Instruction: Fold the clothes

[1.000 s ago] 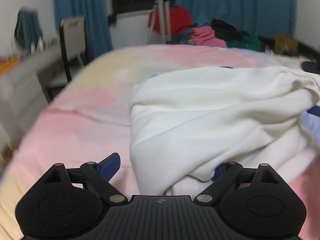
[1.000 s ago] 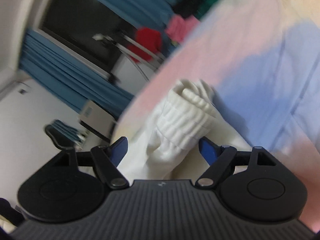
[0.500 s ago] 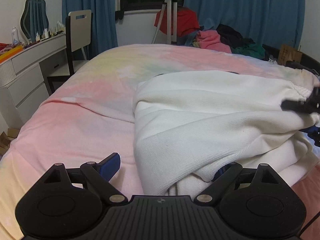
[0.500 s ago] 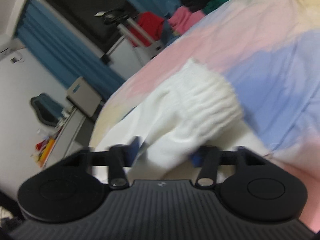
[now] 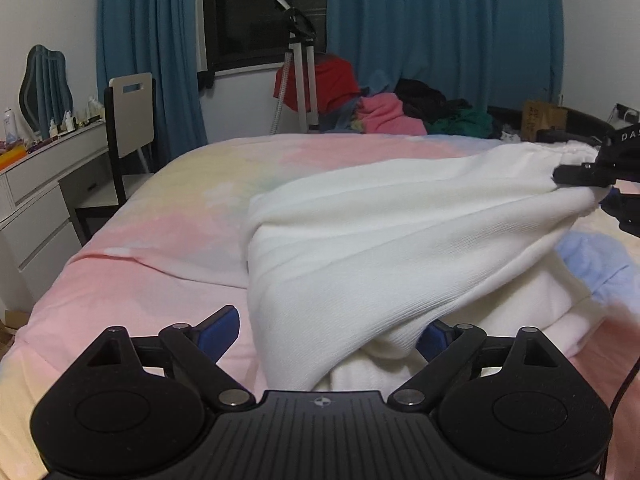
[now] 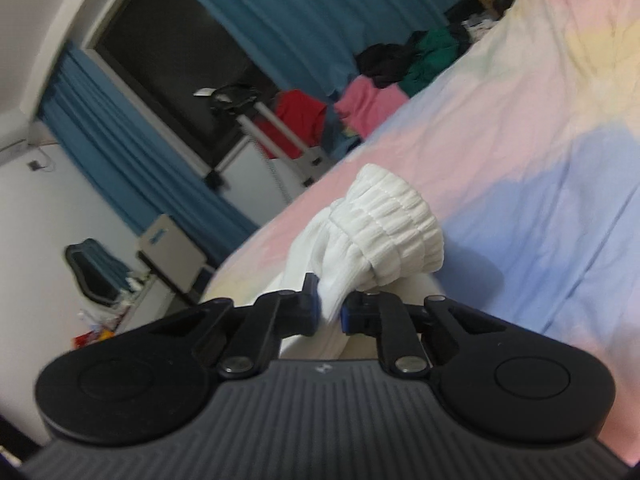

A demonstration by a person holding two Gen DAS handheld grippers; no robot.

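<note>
A white knit sweater (image 5: 380, 232) lies bunched on the pastel bed sheet (image 5: 168, 240). My left gripper (image 5: 328, 330) is open, its blue fingertips (image 5: 218, 326) on either side of the sweater's near fold, fabric draped between them. My right gripper (image 6: 329, 310) is shut on the sweater's sleeve just behind the ribbed cuff (image 6: 394, 226), holding it lifted above the bed. It also shows in the left wrist view (image 5: 600, 188) at the far right, pulling the sleeve taut.
A pile of red, pink, black and green clothes (image 5: 384, 108) lies beyond the bed's far edge. A tripod (image 5: 298, 80) stands by the window. A white chair (image 5: 130, 120) and dresser (image 5: 36, 184) are at the left. Blue curtains (image 5: 440, 40) hang behind.
My right gripper closed on the sleeve behind the cuff and lifted it, stretching the sweater to the right. My left gripper stayed open at the near fold.
</note>
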